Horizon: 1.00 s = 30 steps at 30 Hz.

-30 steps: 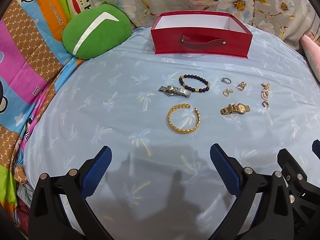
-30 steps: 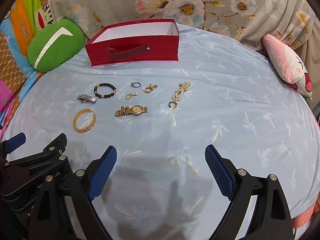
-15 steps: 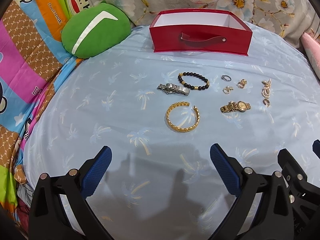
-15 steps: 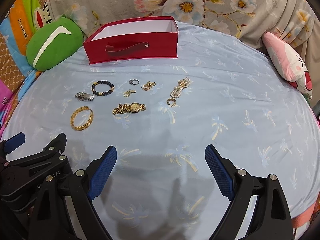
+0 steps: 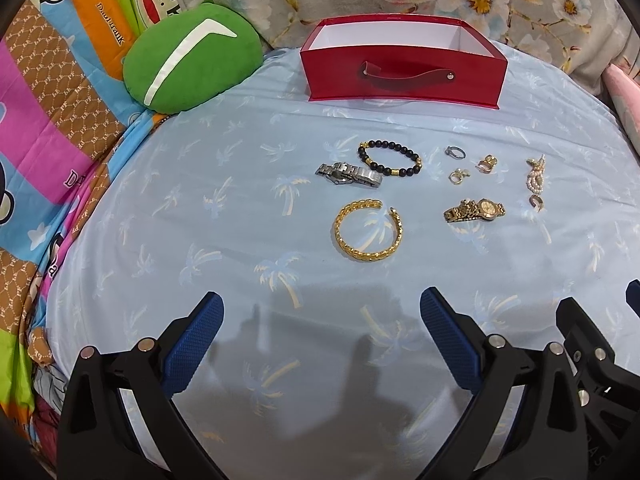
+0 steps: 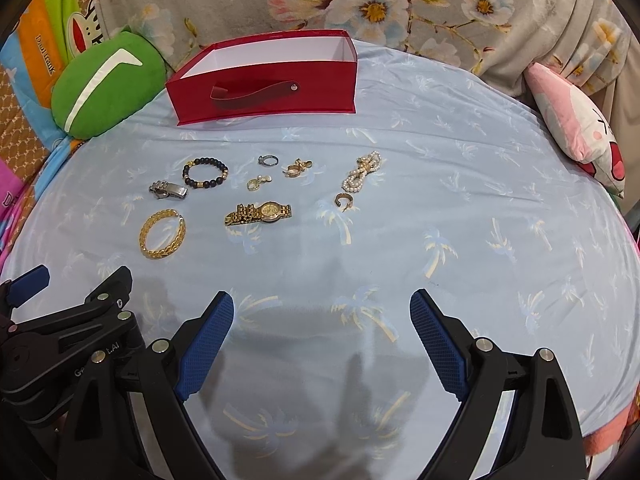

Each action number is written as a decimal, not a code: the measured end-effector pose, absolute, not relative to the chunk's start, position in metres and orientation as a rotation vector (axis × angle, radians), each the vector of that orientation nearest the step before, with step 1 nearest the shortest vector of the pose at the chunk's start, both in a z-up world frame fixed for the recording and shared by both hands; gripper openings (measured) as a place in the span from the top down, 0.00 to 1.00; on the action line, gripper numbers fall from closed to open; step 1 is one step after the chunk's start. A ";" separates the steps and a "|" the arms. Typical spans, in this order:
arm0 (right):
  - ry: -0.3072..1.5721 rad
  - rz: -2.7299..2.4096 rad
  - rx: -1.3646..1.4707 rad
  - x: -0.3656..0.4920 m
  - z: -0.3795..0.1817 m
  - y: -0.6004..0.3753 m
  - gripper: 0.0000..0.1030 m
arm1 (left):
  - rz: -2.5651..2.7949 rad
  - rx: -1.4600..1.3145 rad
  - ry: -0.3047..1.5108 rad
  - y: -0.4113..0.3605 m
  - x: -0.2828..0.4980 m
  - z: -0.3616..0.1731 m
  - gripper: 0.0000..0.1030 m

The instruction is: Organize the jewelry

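Centrally, across the middle of both views, the jewelry lies spread on a pale blue palm-print bed sheet (image 5: 200,208), each piece apart from the red box (image 5: 402,68) standing empty at upper centre. Items, left wrist view: gold open cuff bangle (image 5: 369,231), nearest the camera; silver watch (image 5: 349,174), just touching or beside a black bead bracelet (image 5: 390,159); silver ring (image 5: 456,152); two small gold rings or charms (image 5: 458,175) (image 5: 486,163); gold watch (image 5: 474,210); pearl strand (image 5: 536,176) with a small gold hoop (image 5: 536,201) just below it. Right wrist view lists the same set left of centre: bangle (image 6: 162,234), silver watch (image 6: 168,191), bead bracelet (image 6: 205,173), gold watch (image 6: 258,213), pearl strand (image 6: 362,172), hoop (image 6: 343,200). Box (image 6: 264,80): open top, white interior, red strap handle on its front. Left tongs (image 5: 320,320): spread wide, holding nothing, above bare sheet at lower frame. Right tongs (image 6: 322,316): likewise spread wide and empty, well short of the jewelry. Surroundings: green round cushion (image 5: 188,64) upper left, floral fabric (image 6: 400,4) along the top, pink cushion (image 6: 576,128) at right, cartoon-print quilt (image 5: 48,80) at far left.
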State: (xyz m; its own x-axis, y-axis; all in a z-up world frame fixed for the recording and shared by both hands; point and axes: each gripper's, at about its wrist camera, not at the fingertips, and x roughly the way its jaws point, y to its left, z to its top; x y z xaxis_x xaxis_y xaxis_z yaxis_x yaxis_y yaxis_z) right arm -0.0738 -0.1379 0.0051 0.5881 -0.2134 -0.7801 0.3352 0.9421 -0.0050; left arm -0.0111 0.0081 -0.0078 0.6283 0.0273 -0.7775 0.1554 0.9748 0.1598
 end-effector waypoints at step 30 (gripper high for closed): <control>0.900 -0.326 0.144 -0.069 0.000 -0.140 0.14 | -0.073 0.230 0.908 0.002 -0.006 -0.013 0.07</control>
